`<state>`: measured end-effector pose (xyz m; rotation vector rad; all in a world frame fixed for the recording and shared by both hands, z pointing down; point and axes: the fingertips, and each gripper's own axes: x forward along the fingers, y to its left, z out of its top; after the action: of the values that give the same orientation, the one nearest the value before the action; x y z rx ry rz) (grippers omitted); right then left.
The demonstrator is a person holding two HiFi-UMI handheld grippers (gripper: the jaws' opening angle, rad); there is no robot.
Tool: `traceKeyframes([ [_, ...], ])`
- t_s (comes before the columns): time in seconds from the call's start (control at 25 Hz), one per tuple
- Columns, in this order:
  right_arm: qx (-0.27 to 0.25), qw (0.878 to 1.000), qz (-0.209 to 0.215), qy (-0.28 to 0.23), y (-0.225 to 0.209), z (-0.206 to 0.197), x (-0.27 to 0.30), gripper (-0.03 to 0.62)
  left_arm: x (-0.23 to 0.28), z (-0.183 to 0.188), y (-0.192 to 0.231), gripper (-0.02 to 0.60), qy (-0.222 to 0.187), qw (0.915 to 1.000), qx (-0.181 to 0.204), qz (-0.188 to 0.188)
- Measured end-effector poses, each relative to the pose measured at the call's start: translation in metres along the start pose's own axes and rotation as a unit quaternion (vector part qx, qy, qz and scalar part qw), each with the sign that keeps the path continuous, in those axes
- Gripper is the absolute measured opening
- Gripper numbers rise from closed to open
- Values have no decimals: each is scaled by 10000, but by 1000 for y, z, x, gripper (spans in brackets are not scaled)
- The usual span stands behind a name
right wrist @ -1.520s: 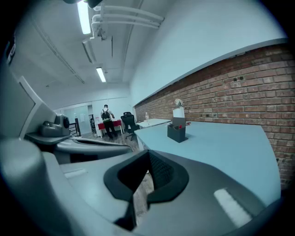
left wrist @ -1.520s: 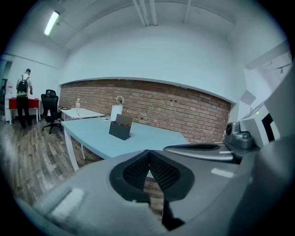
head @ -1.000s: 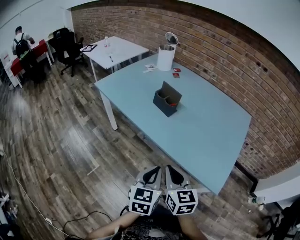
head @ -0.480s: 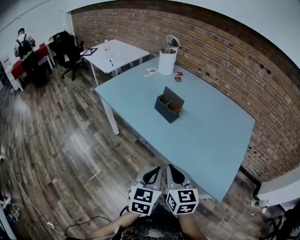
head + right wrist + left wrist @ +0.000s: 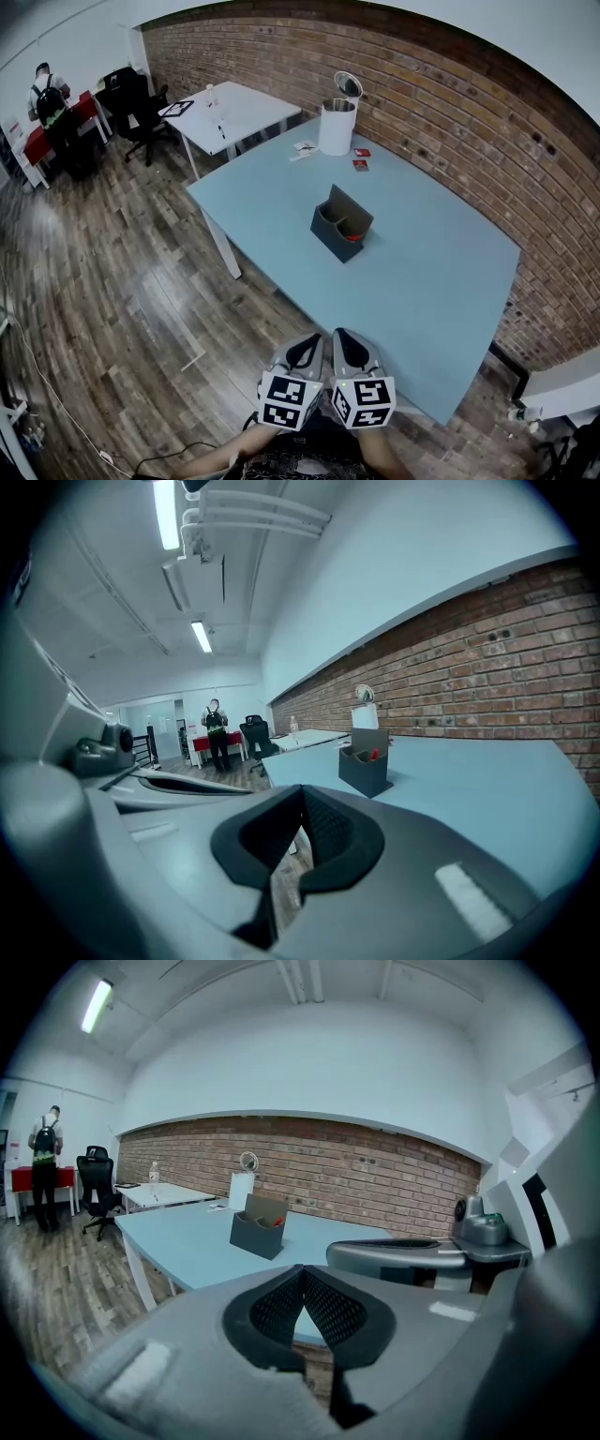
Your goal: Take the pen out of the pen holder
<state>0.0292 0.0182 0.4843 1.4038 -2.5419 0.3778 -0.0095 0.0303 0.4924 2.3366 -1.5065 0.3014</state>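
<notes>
Brick wall [image 5: 450,103] backs a pale blue table [image 5: 431,281]. At the table's middle stands the dark holder [image 5: 341,225], with the red pen [image 5: 352,236] inside it. A white bin [image 5: 336,127] sits at the far end. The left gripper [image 5: 305,345] and right gripper [image 5: 345,343] hang side by side off the near edge, well apart from the holder. Each has its jaws pressed together, gripping nothing.

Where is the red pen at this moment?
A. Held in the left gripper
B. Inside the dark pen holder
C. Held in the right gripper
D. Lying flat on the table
B: the red pen shows inside the pen holder, and the left gripper and right gripper are shut, empty.
</notes>
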Motion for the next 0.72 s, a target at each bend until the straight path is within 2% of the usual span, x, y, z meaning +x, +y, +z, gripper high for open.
traceKeyframes([
  [0.72, -33, 9997, -134, 183, -61, 21, 76, 3, 89, 26, 31, -6, 207, 9998, 15, -65],
])
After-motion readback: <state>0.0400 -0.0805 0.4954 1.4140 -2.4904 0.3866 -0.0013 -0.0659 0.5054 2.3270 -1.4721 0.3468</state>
